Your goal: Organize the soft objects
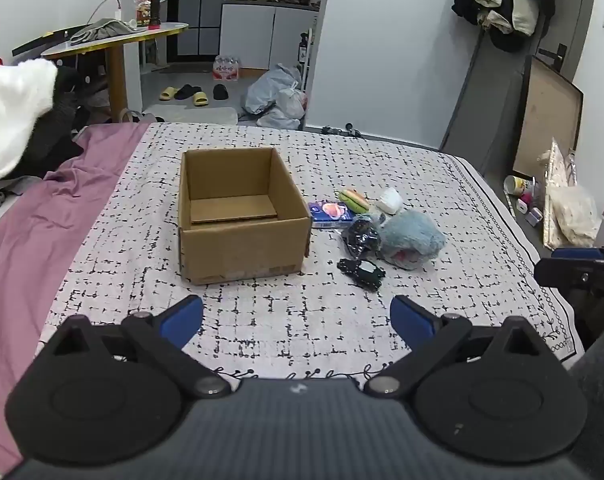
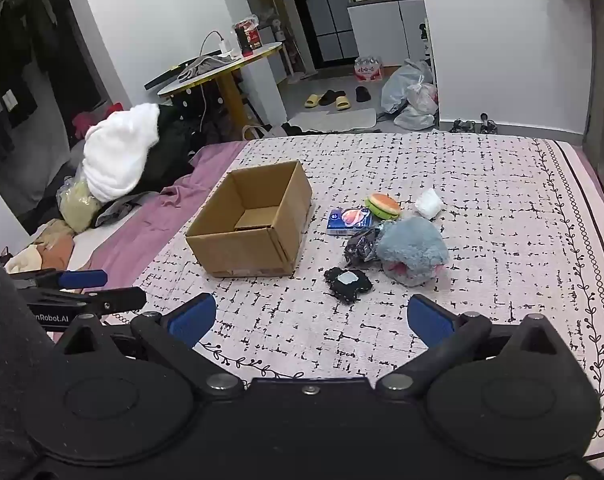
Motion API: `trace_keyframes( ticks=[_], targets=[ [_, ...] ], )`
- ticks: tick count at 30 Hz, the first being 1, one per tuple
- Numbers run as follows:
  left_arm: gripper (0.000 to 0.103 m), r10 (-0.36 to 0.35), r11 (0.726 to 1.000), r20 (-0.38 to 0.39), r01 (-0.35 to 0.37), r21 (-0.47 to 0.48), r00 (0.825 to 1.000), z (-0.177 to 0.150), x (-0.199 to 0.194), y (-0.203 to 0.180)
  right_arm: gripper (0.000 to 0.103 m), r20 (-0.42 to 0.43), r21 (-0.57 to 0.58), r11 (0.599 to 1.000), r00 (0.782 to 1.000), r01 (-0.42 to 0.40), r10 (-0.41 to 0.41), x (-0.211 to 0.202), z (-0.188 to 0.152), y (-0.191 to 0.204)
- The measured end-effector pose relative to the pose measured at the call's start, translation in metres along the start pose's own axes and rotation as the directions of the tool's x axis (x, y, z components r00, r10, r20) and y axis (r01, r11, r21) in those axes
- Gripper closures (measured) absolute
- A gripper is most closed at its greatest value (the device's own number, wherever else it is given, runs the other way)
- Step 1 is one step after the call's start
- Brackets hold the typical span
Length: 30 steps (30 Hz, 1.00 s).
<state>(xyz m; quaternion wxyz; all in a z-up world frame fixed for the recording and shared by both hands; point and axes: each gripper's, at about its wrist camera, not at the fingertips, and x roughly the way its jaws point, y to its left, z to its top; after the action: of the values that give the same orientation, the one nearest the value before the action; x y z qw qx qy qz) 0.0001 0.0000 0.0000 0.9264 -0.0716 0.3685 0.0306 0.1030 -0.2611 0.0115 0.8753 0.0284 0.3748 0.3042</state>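
An open cardboard box [image 1: 242, 236] [image 2: 254, 248] stands on the patterned bedspread, with only a loose cardboard sheet inside. To its right lies a cluster: a blue-grey plush [image 1: 411, 238] [image 2: 411, 250], a burger toy [image 1: 354, 199] [image 2: 383, 205], a blue packet [image 1: 329, 214] [image 2: 349, 221], a white wad [image 1: 389, 200] [image 2: 427, 202], a dark crinkly bag [image 1: 359, 238] [image 2: 359, 246] and a flat black item [image 1: 361, 272] [image 2: 347, 282]. My left gripper [image 1: 298, 320] hovers open before the box. My right gripper [image 2: 311, 320] hovers open short of the black item. Both hold nothing.
A purple sheet [image 1: 34, 240] and a heap of clothes with a white fleece [image 2: 118, 152] lie left of the bedspread. The bed's far edge drops to a floor with slippers [image 1: 190, 94] and plastic bags [image 1: 278, 98]. A round table [image 1: 114, 40] stands beyond.
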Motion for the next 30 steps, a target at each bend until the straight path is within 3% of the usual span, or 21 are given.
trace_keyframes(
  ticks=[30],
  targets=[
    [0.004,-0.018,1.0,0.0,0.018,-0.018,1.0,0.003,-0.005,-0.005,0.0,0.02,-0.016,1.0,1.0,0.018,-0.018,-0.008,0.001,0.0]
  ],
)
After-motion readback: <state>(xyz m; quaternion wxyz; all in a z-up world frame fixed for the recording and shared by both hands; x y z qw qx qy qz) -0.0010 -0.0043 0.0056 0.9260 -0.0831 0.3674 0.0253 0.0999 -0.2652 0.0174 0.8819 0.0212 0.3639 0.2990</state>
